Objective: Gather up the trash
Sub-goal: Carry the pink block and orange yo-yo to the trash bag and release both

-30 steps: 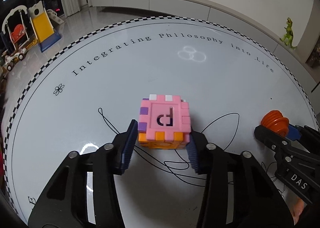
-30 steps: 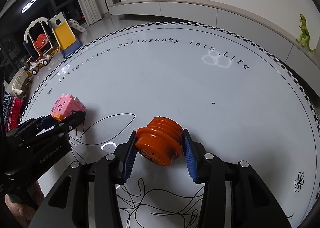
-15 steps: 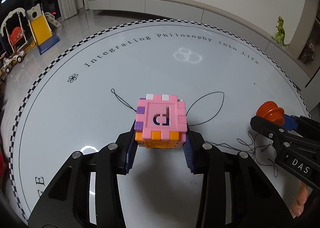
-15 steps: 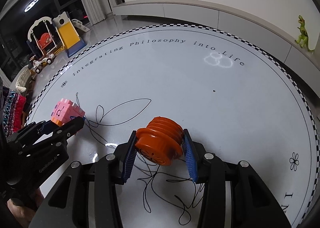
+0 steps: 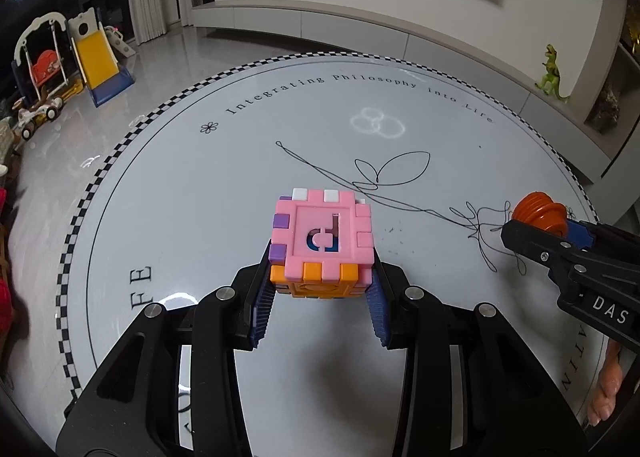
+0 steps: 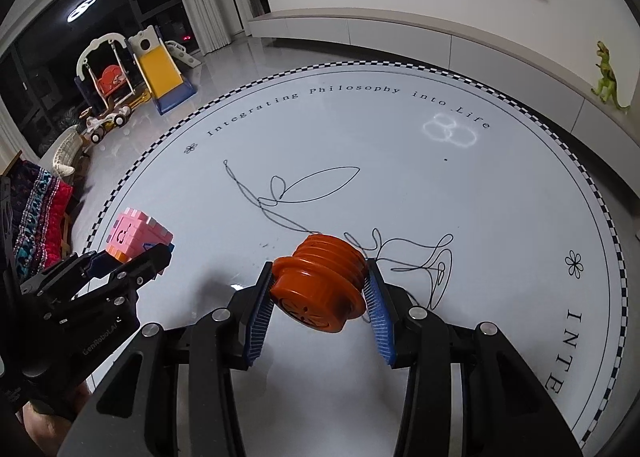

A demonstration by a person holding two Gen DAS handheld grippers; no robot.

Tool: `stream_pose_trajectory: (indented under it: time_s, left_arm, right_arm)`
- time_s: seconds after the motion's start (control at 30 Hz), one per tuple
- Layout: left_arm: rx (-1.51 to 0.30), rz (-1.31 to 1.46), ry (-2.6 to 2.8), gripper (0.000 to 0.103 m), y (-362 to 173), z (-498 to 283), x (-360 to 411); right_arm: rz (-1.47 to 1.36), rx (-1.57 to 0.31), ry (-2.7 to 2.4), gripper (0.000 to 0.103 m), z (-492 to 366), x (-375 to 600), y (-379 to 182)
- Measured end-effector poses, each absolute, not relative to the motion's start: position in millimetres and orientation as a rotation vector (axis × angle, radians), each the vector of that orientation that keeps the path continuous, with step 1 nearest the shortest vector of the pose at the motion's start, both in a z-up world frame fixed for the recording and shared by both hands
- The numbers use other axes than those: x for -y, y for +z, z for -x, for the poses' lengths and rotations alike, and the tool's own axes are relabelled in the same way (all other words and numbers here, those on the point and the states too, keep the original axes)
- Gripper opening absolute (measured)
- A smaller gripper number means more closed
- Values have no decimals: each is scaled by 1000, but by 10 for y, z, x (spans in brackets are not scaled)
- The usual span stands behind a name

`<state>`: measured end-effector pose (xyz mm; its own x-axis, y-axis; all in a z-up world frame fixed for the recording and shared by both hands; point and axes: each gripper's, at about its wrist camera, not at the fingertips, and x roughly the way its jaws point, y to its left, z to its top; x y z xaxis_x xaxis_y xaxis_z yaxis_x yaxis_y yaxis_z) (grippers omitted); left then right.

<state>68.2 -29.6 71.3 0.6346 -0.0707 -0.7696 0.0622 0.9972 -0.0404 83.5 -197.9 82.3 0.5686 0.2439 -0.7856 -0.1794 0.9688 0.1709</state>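
My left gripper [image 5: 320, 297] is shut on a pink, orange and purple foam puzzle cube [image 5: 322, 239] with the letter "d" on top, held above the round white mat [image 5: 200, 217]. My right gripper [image 6: 320, 301] is shut on an orange ribbed spool [image 6: 320, 283], also lifted off the mat. A thin black string [image 6: 304, 193] trails from the spool in loops across the mat. The cube [image 6: 136, 235] and left gripper [image 6: 120, 265] show at the left of the right wrist view; the spool [image 5: 540, 213] and right gripper [image 5: 560, 245] show at the right of the left wrist view.
The mat has a checkered rim [image 5: 100, 185] and printed lettering. A toy slide and swing [image 6: 132, 69] stand on the floor at the far left. A green dinosaur figure [image 6: 608, 77] stands on the low ledge at the right. A patterned cushion [image 6: 36, 209] lies at the left.
Both grippers have risen and drawn back with their objects still held. The string has come further into view, stretched out across the mat.
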Motion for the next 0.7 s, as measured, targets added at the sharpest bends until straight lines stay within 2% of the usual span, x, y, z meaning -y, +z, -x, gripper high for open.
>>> stream_pose_trajectory:
  time_s: [0.7]
  left_arm:
    - [-836, 101, 48, 40, 831, 678, -544]
  right_arm:
    - [-2, -890, 431, 45, 376, 1246, 1085]
